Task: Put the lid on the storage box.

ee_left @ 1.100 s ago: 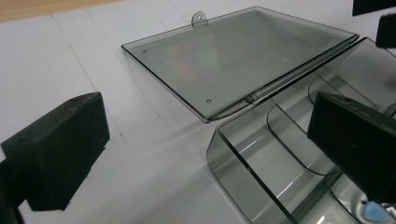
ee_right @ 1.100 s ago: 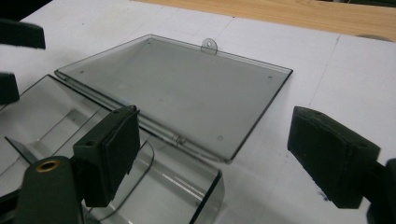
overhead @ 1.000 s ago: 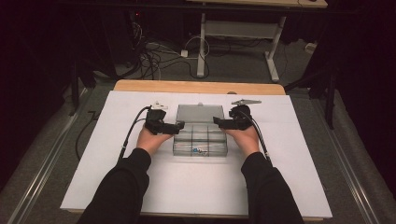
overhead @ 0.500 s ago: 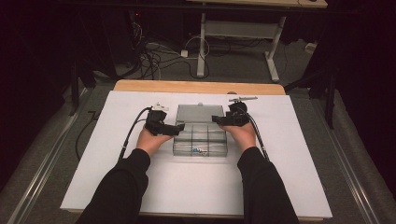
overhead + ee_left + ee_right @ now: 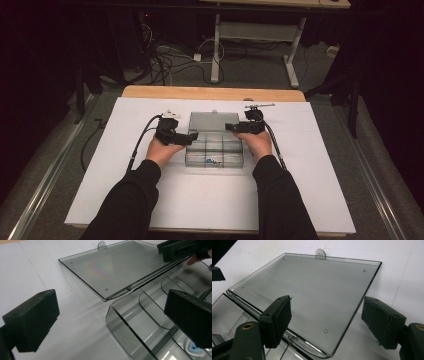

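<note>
A clear plastic compartment box (image 5: 215, 150) lies on the white table sheet (image 5: 210, 200). Its hinged lid (image 5: 212, 121) is swung back flat on the sheet behind it. Small blue bits (image 5: 210, 161) rest in a front compartment. My left gripper (image 5: 192, 137) is open at the box's left rear corner; its view has the jaws straddling the corner wall (image 5: 117, 320), and its midpoint (image 5: 110, 317) holds nothing. My right gripper (image 5: 230, 127) is open at the right rear, and its midpoint (image 5: 330, 322) hovers over the lid (image 5: 307, 292) near the hinge.
The wooden table edge (image 5: 215, 92) runs behind the white sheet. Beyond it are a dark floor, tangled cables (image 5: 165, 60) and a desk frame (image 5: 255, 35). Gripper cables trail back along both forearms.
Almost nothing: the right hand has shifted very slightly. Box and lid lie as before, and both grippers remain open.
</note>
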Demonstrator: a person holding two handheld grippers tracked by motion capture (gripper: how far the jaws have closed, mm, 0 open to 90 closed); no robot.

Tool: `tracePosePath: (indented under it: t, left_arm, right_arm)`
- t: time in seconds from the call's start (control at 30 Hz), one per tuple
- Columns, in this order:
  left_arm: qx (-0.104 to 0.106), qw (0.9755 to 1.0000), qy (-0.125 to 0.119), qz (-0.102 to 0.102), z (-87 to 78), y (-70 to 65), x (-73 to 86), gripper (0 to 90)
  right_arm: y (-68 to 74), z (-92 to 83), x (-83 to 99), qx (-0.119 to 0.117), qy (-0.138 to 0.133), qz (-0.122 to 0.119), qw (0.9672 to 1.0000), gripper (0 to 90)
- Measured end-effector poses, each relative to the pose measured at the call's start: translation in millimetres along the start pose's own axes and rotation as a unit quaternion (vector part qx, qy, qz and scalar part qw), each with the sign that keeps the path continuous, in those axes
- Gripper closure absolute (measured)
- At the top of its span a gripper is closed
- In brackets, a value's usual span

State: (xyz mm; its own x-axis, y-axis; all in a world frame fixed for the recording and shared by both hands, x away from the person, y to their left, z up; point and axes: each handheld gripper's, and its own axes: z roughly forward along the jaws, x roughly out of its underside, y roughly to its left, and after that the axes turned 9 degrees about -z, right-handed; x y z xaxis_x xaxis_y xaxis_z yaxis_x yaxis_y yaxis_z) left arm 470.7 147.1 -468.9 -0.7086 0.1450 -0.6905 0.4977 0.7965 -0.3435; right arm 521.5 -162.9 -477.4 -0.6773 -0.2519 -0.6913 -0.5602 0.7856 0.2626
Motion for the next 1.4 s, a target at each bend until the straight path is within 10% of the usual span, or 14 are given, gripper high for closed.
tracePosePath:
  t: [0.77,1.4]
  left_arm:
    - [0.004,1.0,0.0,-0.007,1.2,-1.8,0.3,0.0]
    - [-0.017,0.9995,-0.007,-0.026,0.1,6.1,-10.6,11.2]
  right_arm:
    - [-2.7,0.3,2.9,-0.029,-0.001,0.04,0.9988,31.1]
    - [7.6,-16.8,6.5,0.005,-0.039,-0.022,0.999,50.2]
